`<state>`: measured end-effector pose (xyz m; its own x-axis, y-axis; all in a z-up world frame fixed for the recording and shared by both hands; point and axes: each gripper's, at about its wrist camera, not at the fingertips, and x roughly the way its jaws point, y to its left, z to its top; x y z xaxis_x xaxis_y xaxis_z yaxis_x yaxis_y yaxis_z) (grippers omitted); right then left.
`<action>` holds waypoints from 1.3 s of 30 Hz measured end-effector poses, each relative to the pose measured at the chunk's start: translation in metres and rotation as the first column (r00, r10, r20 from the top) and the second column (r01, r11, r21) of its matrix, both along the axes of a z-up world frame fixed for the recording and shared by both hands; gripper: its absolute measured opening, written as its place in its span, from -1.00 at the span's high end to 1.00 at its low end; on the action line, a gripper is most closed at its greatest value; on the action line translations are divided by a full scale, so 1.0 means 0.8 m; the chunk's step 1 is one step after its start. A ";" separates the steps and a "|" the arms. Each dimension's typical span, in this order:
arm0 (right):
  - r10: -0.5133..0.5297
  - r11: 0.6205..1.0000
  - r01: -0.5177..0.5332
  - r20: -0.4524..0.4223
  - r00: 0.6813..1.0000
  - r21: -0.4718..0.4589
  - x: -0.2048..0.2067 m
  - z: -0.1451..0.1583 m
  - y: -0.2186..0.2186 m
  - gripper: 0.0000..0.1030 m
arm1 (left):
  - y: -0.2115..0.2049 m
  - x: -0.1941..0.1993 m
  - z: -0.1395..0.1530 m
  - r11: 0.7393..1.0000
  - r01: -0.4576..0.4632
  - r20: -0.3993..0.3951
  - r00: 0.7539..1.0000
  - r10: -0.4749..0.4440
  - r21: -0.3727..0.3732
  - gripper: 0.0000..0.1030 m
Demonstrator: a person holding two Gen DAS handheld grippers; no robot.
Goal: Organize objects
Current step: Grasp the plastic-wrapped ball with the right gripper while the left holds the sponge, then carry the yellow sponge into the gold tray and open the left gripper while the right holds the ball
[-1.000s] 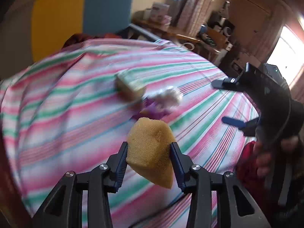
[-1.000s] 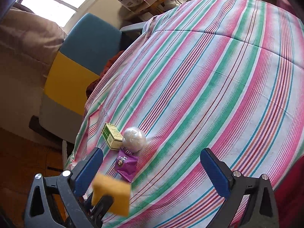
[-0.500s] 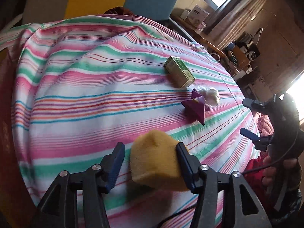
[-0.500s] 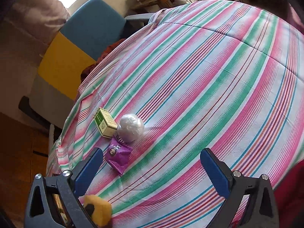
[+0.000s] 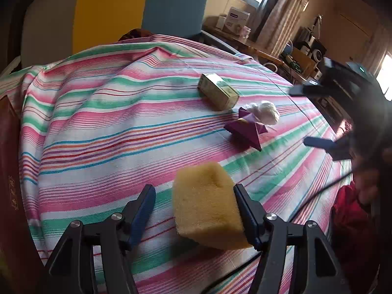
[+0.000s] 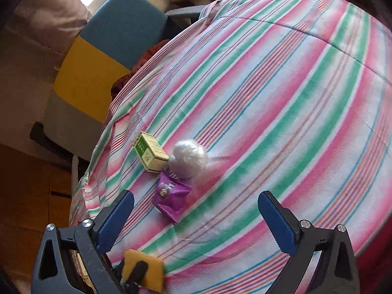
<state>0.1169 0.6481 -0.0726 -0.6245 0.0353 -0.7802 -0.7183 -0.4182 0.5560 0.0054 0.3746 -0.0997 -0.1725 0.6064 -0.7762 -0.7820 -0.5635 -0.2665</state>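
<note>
A yellow sponge (image 5: pixel 205 203) sits between the fingers of my left gripper (image 5: pixel 194 191), low over the striped tablecloth (image 5: pixel 98 127). The jaws are opening: the right pad still touches the sponge, the left pad stands clear of it. The sponge (image 6: pixel 143 272) also shows at the bottom of the right wrist view. Further back lie a green-and-cream box (image 5: pixel 218 94), a purple packet (image 5: pixel 246 132) and a white crumpled ball (image 5: pixel 263 112), close together. My right gripper (image 6: pixel 196 197) hovers open above the purple packet (image 6: pixel 170 197), with nothing gripped.
A blue and yellow chair (image 5: pixel 137 12) stands behind the table's far edge. A cluttered desk (image 5: pixel 257 49) lies at the back right. A dark red book (image 5: pixel 9 171) borders the left edge. A person's hand (image 5: pixel 367 183) holds the right gripper (image 5: pixel 302 116).
The left jaws have widened and the left pad has come off the sponge, which is no longer squeezed and sits lower. The right gripper has drifted closer to the purple packet.
</note>
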 end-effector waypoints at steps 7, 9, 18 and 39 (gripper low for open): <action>-0.027 1.000 0.027 0.108 0.994 0.002 -0.056 -0.031 0.018 -0.67 | -0.001 -0.001 -0.004 1.000 -0.002 0.010 1.000 0.002 0.014 -0.29; -0.023 0.999 0.026 0.116 0.993 -0.020 -0.066 -0.042 0.023 -0.57 | -0.001 -0.002 -0.005 1.000 -0.005 0.014 1.000 0.004 0.020 -0.29; 0.097 0.990 -0.109 0.126 0.987 0.094 -0.083 -0.028 0.009 0.25 | -0.003 -0.002 -0.008 0.999 -0.003 0.007 1.000 0.003 0.042 -0.30; 0.285 0.925 -0.272 -0.012 0.958 0.264 -0.050 0.022 -0.048 0.24 | -0.021 0.017 0.015 1.000 0.010 -0.027 1.000 -0.009 0.027 0.20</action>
